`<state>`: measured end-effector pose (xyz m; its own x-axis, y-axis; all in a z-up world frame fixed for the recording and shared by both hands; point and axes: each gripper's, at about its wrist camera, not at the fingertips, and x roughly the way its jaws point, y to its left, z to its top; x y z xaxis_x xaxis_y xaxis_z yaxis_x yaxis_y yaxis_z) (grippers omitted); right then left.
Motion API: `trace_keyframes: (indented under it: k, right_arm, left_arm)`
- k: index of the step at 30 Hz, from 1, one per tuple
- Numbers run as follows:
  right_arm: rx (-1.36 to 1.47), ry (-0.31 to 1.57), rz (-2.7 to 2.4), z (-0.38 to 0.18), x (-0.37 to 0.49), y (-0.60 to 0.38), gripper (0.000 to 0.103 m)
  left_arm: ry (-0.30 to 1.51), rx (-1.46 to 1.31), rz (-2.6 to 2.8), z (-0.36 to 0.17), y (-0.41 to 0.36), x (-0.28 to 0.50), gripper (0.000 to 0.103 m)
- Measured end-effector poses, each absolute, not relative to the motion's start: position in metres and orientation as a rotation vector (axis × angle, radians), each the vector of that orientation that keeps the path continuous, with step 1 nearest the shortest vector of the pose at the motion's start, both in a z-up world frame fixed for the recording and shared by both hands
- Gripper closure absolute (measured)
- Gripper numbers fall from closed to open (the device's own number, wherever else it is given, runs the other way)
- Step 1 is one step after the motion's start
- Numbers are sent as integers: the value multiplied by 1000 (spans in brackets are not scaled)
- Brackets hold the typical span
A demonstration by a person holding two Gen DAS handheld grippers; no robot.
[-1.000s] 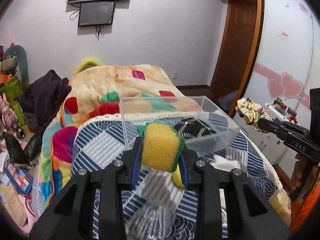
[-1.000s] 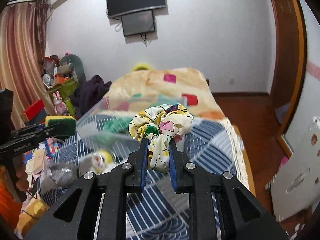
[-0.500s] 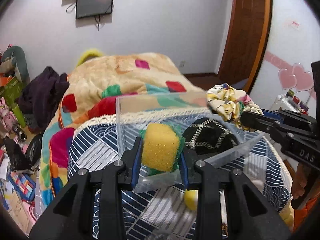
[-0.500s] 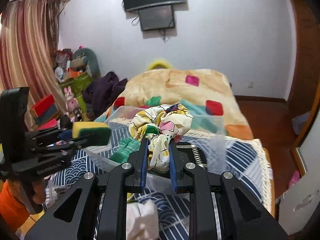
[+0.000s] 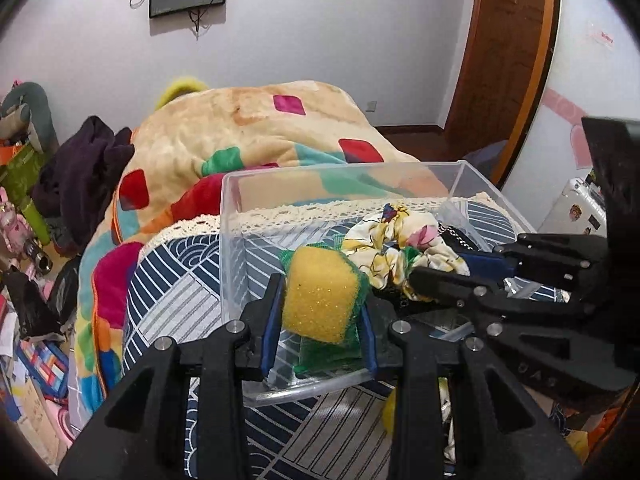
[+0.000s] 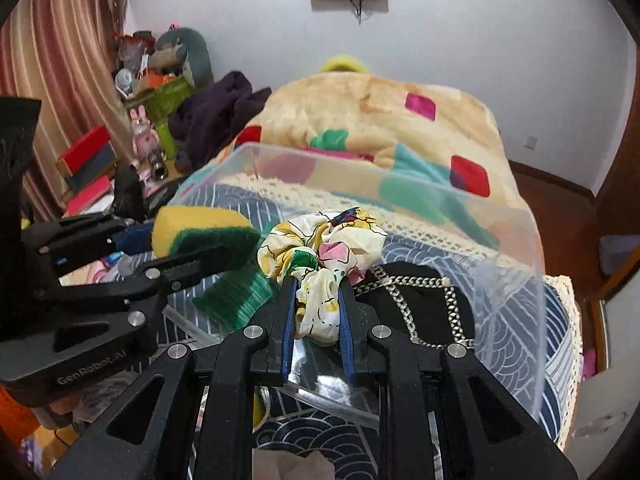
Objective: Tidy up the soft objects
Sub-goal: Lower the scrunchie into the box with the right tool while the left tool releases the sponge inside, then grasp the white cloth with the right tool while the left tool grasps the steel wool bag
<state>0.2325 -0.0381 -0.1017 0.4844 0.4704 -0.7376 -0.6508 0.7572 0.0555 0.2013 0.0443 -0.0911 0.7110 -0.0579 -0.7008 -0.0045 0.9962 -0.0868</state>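
Yellow-and-green sponge [image 5: 320, 300] sits clamped between the blue-padded fingers of the left gripper [image 5: 320, 312], held over the clear plastic storage bin [image 5: 236, 240]. Beside it, the right gripper [image 6: 316, 312] pinches a floral yellow-and-white fabric scrunchie [image 6: 324, 248] above the same bin. Inside lie a green mesh cloth [image 6: 236, 292] and a black chain-patterned pouch [image 6: 420, 300], on the blue-and-white patterned bedcover [image 5: 172, 292].
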Motion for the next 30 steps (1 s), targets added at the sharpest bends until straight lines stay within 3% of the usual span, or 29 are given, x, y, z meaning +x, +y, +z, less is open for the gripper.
trace_keyframes:
  k: [3,8,12,15,22,30]
  right_arm:
    - [-251,816,684,-103,230,-39,82]
    - [-256,796,676,-97,226,-44,70]
    - [-260,760,657,-90,221,-49,64]
    - [-239,719,646,-80,215,-58,48]
    - [-208,587,604,-50,191,-78,29]
    - [-206,523,614,-39,158,-95,26]
  left_arm:
    - [787,-95,-35,-92,46,199,64]
    - [752,-54,-26,-85,40,186,40]
    - [718,-56,-37,-73,40,172,40]
    - [698,-48,-41,-64,39,161,38]
    - [636,-34,-51,-45,40,128,24]
    - [643,-43,-40,-54,45,95,17]
